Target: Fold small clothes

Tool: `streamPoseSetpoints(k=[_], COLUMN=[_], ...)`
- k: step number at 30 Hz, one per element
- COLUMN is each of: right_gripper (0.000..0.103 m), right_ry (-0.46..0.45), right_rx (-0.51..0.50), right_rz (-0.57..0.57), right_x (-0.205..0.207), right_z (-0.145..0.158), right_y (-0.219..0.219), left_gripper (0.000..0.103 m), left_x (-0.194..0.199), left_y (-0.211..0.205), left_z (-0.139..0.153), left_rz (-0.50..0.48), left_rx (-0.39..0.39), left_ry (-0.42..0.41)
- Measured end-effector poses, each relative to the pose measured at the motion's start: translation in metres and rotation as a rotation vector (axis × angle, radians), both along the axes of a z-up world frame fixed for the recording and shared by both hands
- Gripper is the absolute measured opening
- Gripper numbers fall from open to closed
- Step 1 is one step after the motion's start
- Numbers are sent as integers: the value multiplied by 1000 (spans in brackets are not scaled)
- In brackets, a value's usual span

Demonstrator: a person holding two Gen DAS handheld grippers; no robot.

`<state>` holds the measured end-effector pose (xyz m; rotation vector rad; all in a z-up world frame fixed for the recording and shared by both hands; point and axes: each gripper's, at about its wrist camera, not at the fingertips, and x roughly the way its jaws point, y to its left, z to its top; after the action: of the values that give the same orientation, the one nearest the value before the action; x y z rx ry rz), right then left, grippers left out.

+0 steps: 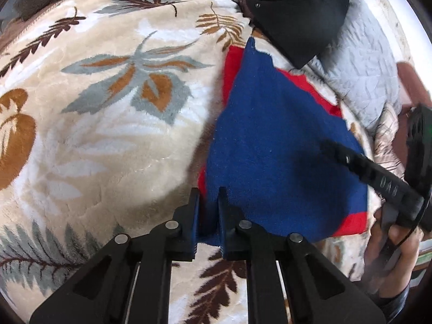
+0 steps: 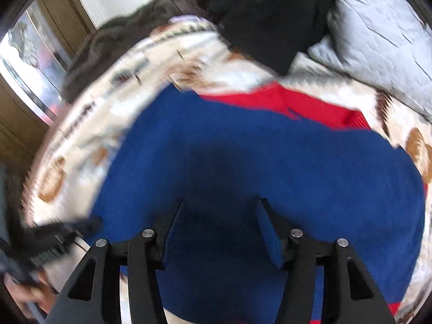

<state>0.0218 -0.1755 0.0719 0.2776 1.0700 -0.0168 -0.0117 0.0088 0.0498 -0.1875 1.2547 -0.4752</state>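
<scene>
So, a blue and red sweater (image 1: 283,140) spread flat on a leaf-print blanket (image 1: 108,135), with a black garment (image 1: 297,16) and a grey pillow (image 1: 364,62) just past it. Left gripper (image 1: 210,197) at the near left edge, jaws narrow, pinching a bit of blue fabric. Right gripper (image 2: 220,210) hovering over the middle, jaws wide, holding nothing.

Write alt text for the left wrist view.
The left hand-held gripper pinches the near edge of a blue and red sweater spread on a leaf-patterned blanket. The right hand-held gripper reaches over the sweater from the right.
</scene>
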Motion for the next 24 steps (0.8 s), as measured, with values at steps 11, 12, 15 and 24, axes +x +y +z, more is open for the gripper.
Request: streamPoseSetpoints(k=[11,12,15,24], right_gripper=[55,55,58,50], right_ry=[80,88,96,140], right_rx=[67,54,20,-136], right_rz=[-12,-20,-29,-63], right_x=[105,111,123,141], right_z=[-18,-22,-28,-42], right_y=[56,59,67,83], left_gripper=[11,11,11,11], left_x=[2,3,4,8], left_y=[13,12,10,-1], left_z=[-4,-4,-4,-4], left_rz=[18,15,15,11], left_rx=[-70,-65,-62,-28], left_ry=[66,68,74,72])
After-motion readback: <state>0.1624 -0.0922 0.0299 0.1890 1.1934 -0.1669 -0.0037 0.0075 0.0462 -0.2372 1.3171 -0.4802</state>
